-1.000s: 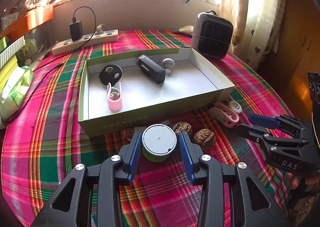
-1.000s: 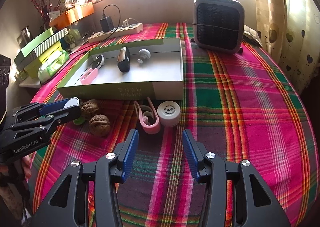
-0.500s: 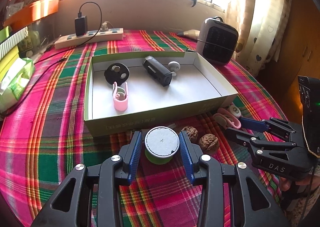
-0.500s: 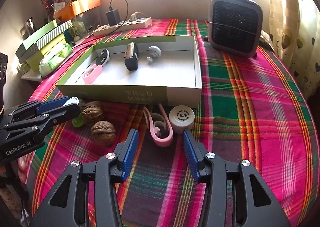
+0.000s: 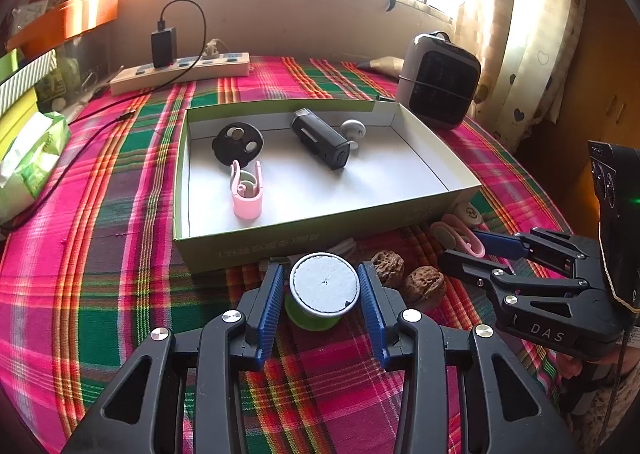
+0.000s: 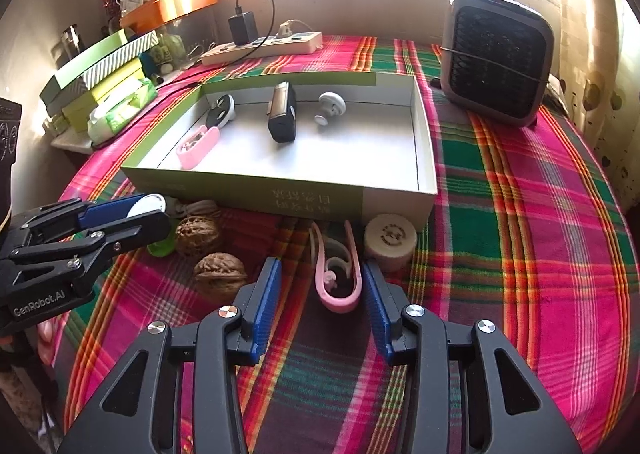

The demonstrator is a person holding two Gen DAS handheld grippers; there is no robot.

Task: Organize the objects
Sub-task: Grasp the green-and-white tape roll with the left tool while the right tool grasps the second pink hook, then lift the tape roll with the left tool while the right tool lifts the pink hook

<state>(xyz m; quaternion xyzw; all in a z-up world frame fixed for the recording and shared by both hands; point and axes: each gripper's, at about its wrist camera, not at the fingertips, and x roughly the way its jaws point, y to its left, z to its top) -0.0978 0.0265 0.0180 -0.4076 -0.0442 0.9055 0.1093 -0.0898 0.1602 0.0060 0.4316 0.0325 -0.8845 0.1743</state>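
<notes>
My left gripper (image 5: 321, 274) is shut on a green pot with a white lid (image 5: 324, 286), just in front of the open green box (image 5: 320, 242). My right gripper (image 6: 320, 266) is open with its jaws closing. A pink clip (image 6: 338, 294) lies on the cloth between them, close to the right pad and clear of the left one. A small white round tub (image 6: 390, 240) stands beside the clip against the box wall. Two walnuts (image 6: 198, 234) (image 6: 220, 274) lie between the grippers. Inside the box are a black disc (image 5: 238, 144), a black device (image 5: 320, 140), a white hook (image 5: 353, 130) and another pink clip (image 5: 247, 194).
A dark fan heater (image 6: 498, 58) stands at the back right behind the box. A power strip (image 5: 180, 72) with a charger lies along the back wall. Stacked boxes (image 6: 100, 70) and a tissue pack (image 5: 28, 162) line the left edge. The plaid cloth right of the box is bare.
My right gripper has moved forward so the pink clip now lies between its fingers, and its jaws have narrowed. My left gripper has kept the green pot and hardly moved.
</notes>
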